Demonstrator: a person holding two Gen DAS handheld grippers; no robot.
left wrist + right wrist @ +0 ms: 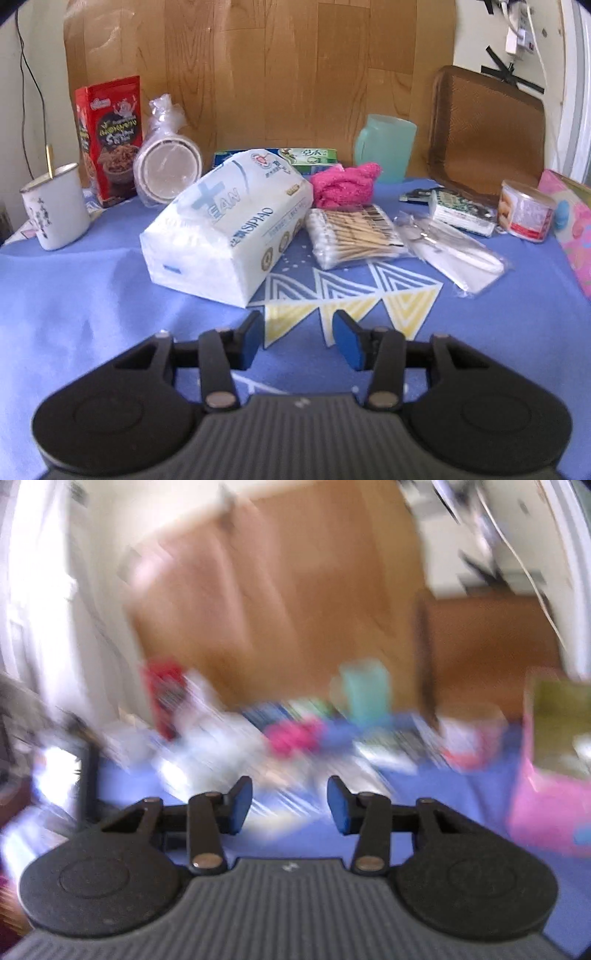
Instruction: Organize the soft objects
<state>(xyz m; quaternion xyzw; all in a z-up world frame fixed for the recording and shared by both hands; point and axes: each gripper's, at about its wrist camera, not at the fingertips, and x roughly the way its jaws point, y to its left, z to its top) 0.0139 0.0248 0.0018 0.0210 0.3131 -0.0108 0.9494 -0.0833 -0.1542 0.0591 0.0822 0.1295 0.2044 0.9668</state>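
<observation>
**Soft-object sorting: no item yet in hand**

Left wrist view, left to right. At far left stands a white enamel mug (55,208), then a red snack box (109,138) and a plastic-wrapped stack of paper bowls (168,168). In the centre lies the large white soft pack of tissues (229,225), resting flat on the blue patterned tablecloth (74,295). Right of centre, the crumpled pink fluffy cloth (343,182) sits just behind a clear bag of wooden cotton swabs (354,232). Further right are a flat clear sachet (454,251), a small round tin (526,210) and, at the right edge, a pink box (572,221).

The left gripper (298,341), lower centre, has its jaws parted and holds nothing, short of the tissue pack.

The right wrist view is heavily blurred; the right gripper (290,805) is likewise spread and empty.

Judgement: soft items lie scattered among hard ones; sorting appears at its start, with all of it remaining.
</observation>
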